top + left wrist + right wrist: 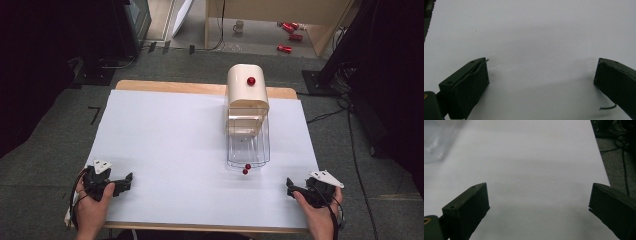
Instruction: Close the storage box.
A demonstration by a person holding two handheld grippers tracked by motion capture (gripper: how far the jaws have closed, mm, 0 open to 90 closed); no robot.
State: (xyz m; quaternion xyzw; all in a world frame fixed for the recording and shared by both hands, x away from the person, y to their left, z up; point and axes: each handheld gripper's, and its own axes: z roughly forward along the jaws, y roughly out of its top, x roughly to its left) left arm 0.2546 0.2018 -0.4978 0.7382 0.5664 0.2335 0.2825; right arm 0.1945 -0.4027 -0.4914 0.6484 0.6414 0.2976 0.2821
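The cream dispenser (pixel 247 92) stands on the white table (pixel 165 150), toward 1 o'clock from the table's middle and close to the far edge, with a red knob (pixel 251 80) on its rounded top. No brand, label or writing can be read on it. A clear plastic tray (pixel 248 142) reaches out from its base toward the person, so the whole unit's long axis runs from 12 to 6 o'clock, its open end pointing at 6. Two small red balls (pixel 246 169) lie at the tray's near rim, touching or nearly touching each other; whether they rest inside the tray or on the table just beyond it cannot be told. At 7 o'clock on the table, near the front edge, the left gripper (pixel 126 181) is held in the person's left hand (pixel 95 200), its jaws pointing toward 3 o'clock. In the left gripper view its two black jaws stand wide apart and released, bare white table between them, and a short loose thread hangs by one jaw. At 5 o'clock the right gripper (pixel 290 187) sits in the right hand (pixel 315 210), pointing toward 9 o'clock. In the right gripper view its jaws are likewise spread wide and released, grasping nothing, with a blurred corner of the clear tray at 11 o'clock and grey carpet with cables (pixel 624 157) past the table's edge at 2 o'clock. On the floor beyond the table sit a mug (pixel 239 26) and several red cans (pixel 290 35), their print too small to read.
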